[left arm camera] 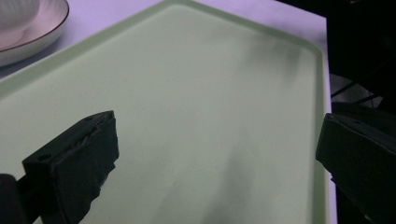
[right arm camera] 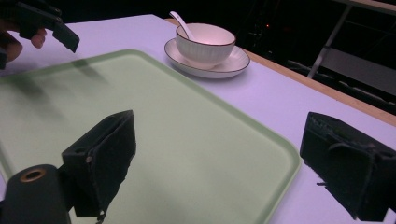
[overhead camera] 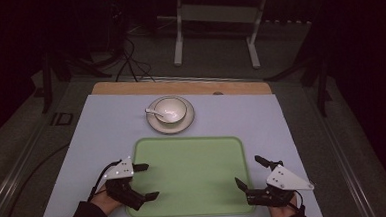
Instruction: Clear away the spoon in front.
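A dark room is seen around a table [overhead camera: 106, 118] that is covered by a pale lilac sheet, with a strip of bare wood left showing along its far edge. On the floor beyond, the white legs of a stand [overhead camera: 178, 36] and some loose black cables [overhead camera: 128, 57] can be made out.

A light green tray [overhead camera: 192, 173] is laid flat on the near half of the table, and nothing is seen lying on it. Beyond the tray's far edge, near but apart from it, a white saucer [overhead camera: 187, 123] is placed, and a white ribbed bowl [overhead camera: 169, 109] with a dark rim is set on the saucer. A white spoon [overhead camera: 153, 112] is rested in the bowl, its handle leaning out over the rim toward the left in the high view.

The left gripper [overhead camera: 147, 181] is held in a hand [overhead camera: 105, 200] at the tray's left edge. Its jaws are spread wide apart over the tray, and nothing is held between them; in the left gripper view only green tray surface is seen in the gap.

The right gripper [overhead camera: 251, 170] is held at the tray's right edge, near its front corner. Its jaws are likewise spread wide and nothing is gripped; in the right gripper view one jaw is seen above the tray and the other above the lilac sheet beside it. The two grippers are kept well apart, with the width of the tray between them.
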Tool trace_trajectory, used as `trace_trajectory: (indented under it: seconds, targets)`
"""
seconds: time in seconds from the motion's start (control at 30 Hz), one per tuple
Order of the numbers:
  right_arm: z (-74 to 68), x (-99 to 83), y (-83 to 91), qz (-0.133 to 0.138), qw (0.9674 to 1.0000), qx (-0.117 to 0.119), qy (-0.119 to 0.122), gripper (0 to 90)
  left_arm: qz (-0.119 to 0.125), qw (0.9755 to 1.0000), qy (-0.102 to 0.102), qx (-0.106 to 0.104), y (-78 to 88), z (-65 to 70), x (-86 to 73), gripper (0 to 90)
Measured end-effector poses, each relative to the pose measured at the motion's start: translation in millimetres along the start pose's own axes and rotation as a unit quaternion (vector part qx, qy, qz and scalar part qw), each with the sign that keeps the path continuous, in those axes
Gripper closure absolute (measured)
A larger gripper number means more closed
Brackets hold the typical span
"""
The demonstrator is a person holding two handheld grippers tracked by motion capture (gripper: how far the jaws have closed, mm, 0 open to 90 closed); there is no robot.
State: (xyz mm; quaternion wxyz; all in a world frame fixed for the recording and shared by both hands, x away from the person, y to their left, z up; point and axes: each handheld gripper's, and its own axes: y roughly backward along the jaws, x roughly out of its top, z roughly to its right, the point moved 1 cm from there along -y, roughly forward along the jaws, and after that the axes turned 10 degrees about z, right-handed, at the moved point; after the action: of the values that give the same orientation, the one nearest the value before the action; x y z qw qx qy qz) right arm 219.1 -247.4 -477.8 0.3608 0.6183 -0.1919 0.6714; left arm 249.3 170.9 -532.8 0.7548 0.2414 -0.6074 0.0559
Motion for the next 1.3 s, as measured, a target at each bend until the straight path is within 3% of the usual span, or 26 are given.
trace_trajectory:
  seconds: [0.2, 0.33, 0.4, 0.53, 0.63, 0.67, 0.73, 0.87, 0.97, 1.0, 1.13, 1.3]
  targets:
    - [-1.6, 0.8, 0.3, 0.001, 1.0000, -0.002, 0.003, 10.6, 0.002, 0.9998, -0.001, -0.022, -2.9, 10.2, 12.8, 0.0]
    - [-2.0, 0.9, -0.8, 0.001, 1.0000, -0.002, 0.006, 10.6, 0.016, 0.9991, 0.012, -0.037, -3.7, 13.3, 26.1, 0.0]
    - [-2.7, 1.2, -0.9, 0.001, 1.0000, -0.002, 0.006, 10.6, 0.017, 0.9991, 0.009, -0.036, -3.3, 13.8, 31.7, 0.0]
    - [-3.1, 1.8, -1.0, 0.003, 1.0000, -0.003, 0.008, 10.6, 0.036, 0.9990, 0.023, -0.012, 1.7, 6.6, 47.5, 0.0]
    - [-3.5, 2.2, -0.8, 0.004, 0.9999, -0.003, 0.009, 10.6, 0.054, 0.9977, 0.041, 0.002, 4.3, -6.6, 61.7, 0.0]
    - [-3.8, 2.2, -0.8, 0.003, 0.9999, -0.004, 0.009, 10.6, 0.061, 0.9971, 0.042, 0.017, 4.4, -10.8, 66.4, 0.0]
    - [-4.0, 2.5, -0.9, 0.004, 0.9999, -0.003, 0.010, 10.6, 0.072, 0.9952, 0.056, 0.035, 4.1, -21.0, 75.1, 0.0]
    - [-4.2, 3.0, -0.4, 0.006, 0.9999, -0.002, 0.010, 10.6, 0.096, 0.9886, 0.084, 0.079, -0.9, -39.6, 86.7, 0.5]
    - [-3.7, 3.0, -0.2, 0.006, 0.9999, -0.003, 0.008, 10.6, 0.116, 0.9795, 0.121, 0.111, -8.6, -54.4, 88.9, 2.0]
    - [-3.8, 3.1, -0.1, 0.006, 0.9999, -0.002, 0.009, 10.6, 0.120, 0.9751, 0.142, 0.121, -11.8, -60.5, 88.7, 2.1]
    - [-4.3, 3.4, 0.0, 0.008, 0.9999, -0.001, 0.009, 10.6, 0.149, 0.9546, 0.204, 0.159, -22.4, -81.2, 84.9, 6.8]
    - [-4.3, 3.3, -0.1, 0.008, 0.9999, 0.001, 0.008, 10.6, 0.174, 0.9300, 0.246, 0.210, -29.3, -101.6, 80.0, 14.6]
